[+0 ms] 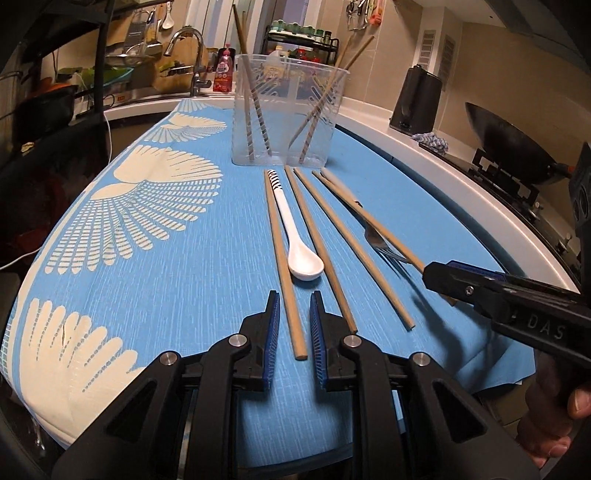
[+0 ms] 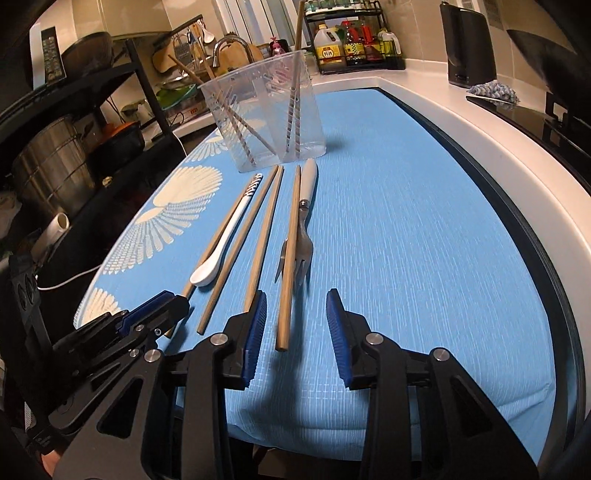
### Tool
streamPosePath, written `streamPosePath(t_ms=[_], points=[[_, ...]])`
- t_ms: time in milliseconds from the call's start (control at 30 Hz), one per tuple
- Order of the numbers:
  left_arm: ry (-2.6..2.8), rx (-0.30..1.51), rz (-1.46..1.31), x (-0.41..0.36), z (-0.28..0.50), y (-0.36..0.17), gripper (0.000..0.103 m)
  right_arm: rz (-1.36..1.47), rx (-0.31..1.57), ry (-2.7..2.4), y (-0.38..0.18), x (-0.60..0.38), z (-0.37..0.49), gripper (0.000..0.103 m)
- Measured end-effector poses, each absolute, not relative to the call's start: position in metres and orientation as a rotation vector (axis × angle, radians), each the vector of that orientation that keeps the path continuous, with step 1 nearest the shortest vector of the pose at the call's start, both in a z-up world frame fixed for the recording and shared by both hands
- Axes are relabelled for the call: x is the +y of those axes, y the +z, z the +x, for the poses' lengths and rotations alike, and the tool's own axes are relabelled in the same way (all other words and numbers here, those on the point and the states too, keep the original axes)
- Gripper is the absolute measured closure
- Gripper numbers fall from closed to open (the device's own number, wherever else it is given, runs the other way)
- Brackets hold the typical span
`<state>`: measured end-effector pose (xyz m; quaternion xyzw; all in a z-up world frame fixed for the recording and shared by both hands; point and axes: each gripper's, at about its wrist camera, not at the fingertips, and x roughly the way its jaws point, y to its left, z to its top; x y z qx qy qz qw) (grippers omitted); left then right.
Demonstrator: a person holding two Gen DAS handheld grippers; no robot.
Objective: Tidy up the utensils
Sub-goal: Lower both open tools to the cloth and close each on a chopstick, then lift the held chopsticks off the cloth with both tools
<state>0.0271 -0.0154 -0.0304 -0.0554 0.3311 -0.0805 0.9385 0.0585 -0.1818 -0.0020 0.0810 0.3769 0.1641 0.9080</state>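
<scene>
Though light and stiff, the leftmost chopstick [image 1: 282, 266] looks slippery; the left gripper [image 1: 293, 325] straddles its near end, jaws narrowly apart, not yet pinching; right gripper [image 2: 295, 325] spread.

The leftmost chopstick [image 2: 218, 243] is partly hidden behind the spoon [image 2: 225, 240] and left gripper [image 2: 155, 314].

A home kitchen: sink faucet [image 1: 186, 55] and dish soap bottle [image 1: 224, 70] at the back, spice rack [image 2: 347, 37] with sauce bottles, wok [image 1: 513, 147] on a gas stove, hanging utensils [image 1: 364, 14], stockpot [image 2: 51, 162] on shelving.
</scene>
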Motion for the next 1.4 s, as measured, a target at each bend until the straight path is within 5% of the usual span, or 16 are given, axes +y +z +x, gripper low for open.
streamPosePath(t_ms=[333, 733, 1400], points=[[-0.135, 0.681, -0.091, -0.017, 0.027, -0.031, 0.094, 0.13, 0.783, 0.358, 0.0, -0.176, 0.056, 0.095], [-0.082, 0.662, -0.122, 0.001, 0.027, -0.028, 0.096, 0.087, 0.63, 0.3, 0.033, -0.191, 0.048, 0.097], [-0.078, 0.651, -0.088, 0.001, 0.026, -0.033, 0.096, 0.083, 0.728, 0.226, -0.021, -0.212, 0.064, 0.091]])
